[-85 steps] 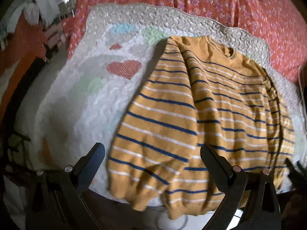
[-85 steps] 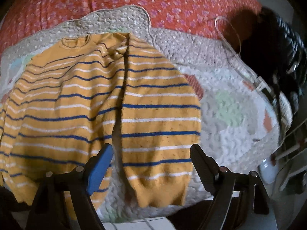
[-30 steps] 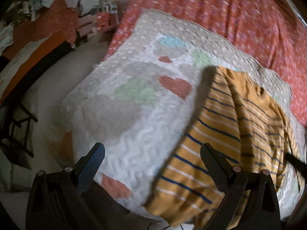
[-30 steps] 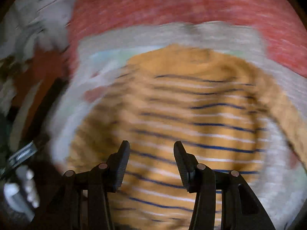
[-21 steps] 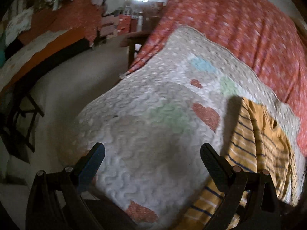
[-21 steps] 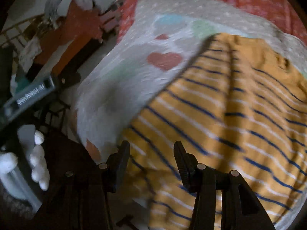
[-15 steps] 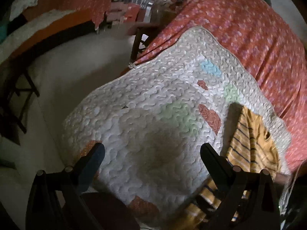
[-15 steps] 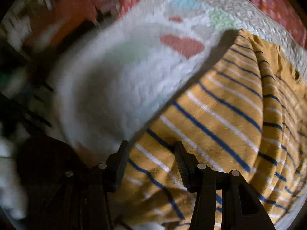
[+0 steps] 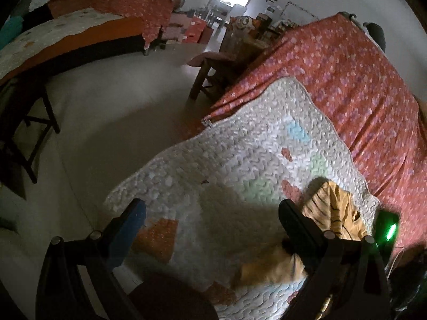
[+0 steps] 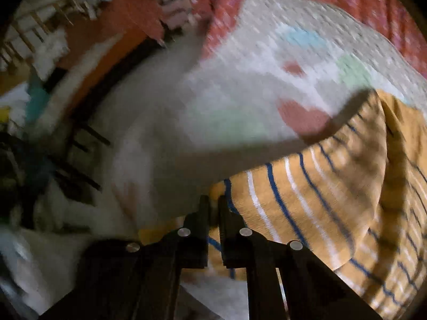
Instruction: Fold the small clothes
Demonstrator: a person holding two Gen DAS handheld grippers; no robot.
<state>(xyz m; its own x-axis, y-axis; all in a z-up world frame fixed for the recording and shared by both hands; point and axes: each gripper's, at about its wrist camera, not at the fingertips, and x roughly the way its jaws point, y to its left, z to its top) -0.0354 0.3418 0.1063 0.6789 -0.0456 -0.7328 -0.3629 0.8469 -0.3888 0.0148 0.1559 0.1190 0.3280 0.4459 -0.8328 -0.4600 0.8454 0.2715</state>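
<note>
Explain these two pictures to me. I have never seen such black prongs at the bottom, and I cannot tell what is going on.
No machine works here: a person holds a hand tool with a two-finger claw in each hand, and a wide-angle camera on each tool looks forward along its fingers. One picture comes from the left tool, the other from the right. The left claw is open and holds nothing. It hangs over a white quilt with pastel patches, spread on a red flowered bedspread. The right claw is shut on the edge of a yellow striped sweater that lies on the quilt. That picture is blurred. The job is to fold the sweater.
</note>
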